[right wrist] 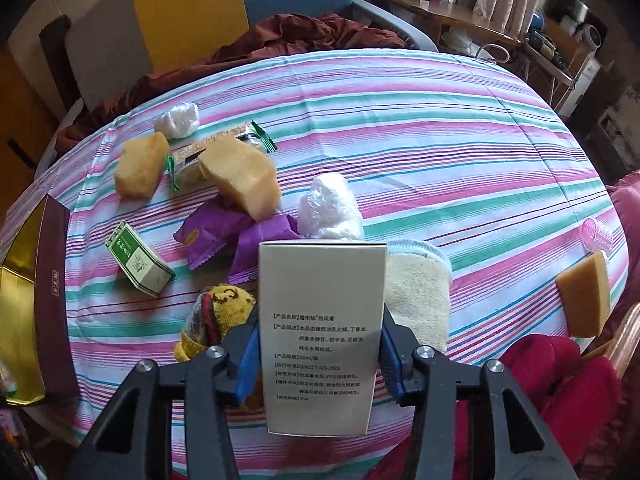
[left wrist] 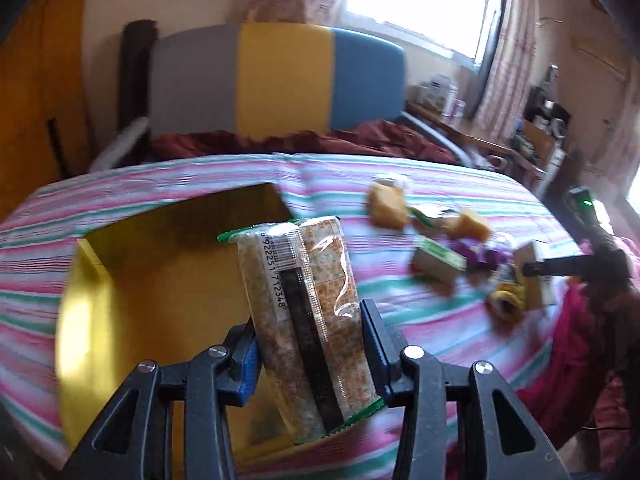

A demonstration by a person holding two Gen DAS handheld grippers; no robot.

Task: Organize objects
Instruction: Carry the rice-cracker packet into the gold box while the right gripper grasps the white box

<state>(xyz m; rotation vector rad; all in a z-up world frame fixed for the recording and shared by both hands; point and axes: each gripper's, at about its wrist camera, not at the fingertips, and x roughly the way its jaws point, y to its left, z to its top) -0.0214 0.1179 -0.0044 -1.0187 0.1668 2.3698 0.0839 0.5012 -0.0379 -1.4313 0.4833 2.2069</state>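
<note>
Crinkly packet [left wrist: 308,320], flat-sided carton [right wrist: 322,332]

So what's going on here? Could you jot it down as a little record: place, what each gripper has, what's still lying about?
place: bed with a striped sheet
left gripper: shut on a snack packet, held above an open gold-lined box
right gripper: shut on a white carton with printed text
loose on the sheet: yellow sponges, purple wrappers, green-and-white box, crumpled clear plastic, cream cloth
box contents: bare as far as visible
</note>
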